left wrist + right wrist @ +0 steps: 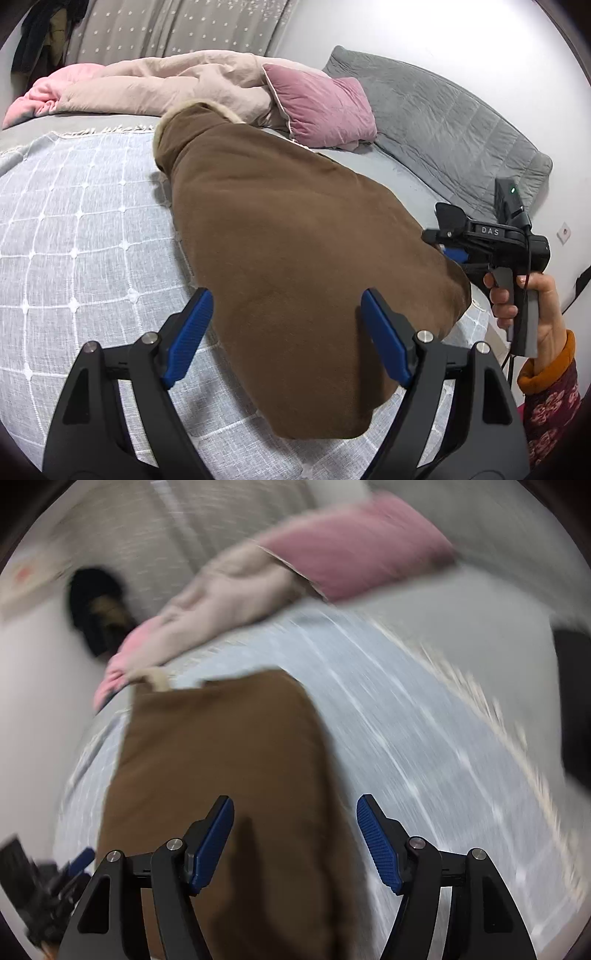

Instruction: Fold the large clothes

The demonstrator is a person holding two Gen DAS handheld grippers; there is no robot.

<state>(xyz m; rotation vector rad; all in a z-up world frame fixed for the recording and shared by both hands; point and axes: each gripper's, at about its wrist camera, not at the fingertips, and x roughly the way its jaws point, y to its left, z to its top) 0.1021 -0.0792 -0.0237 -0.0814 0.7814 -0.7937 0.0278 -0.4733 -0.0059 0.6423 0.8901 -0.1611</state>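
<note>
1. While its blue pads stand wide apart and empty, the left tool (286, 338) hovers over the brown garment (280, 258).
2. The right tool (295, 843) is likewise open, holding nothing.
3. The garment lies folded on the bed's white checked cover (81, 229).
4. Beyond sits a pink cushion (321, 105).

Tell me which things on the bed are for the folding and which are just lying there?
For the job: brown garment, left tongs, right tongs, both open and empty.
Just lying about: pink cushion, beige duvet, grey quilt.
</note>
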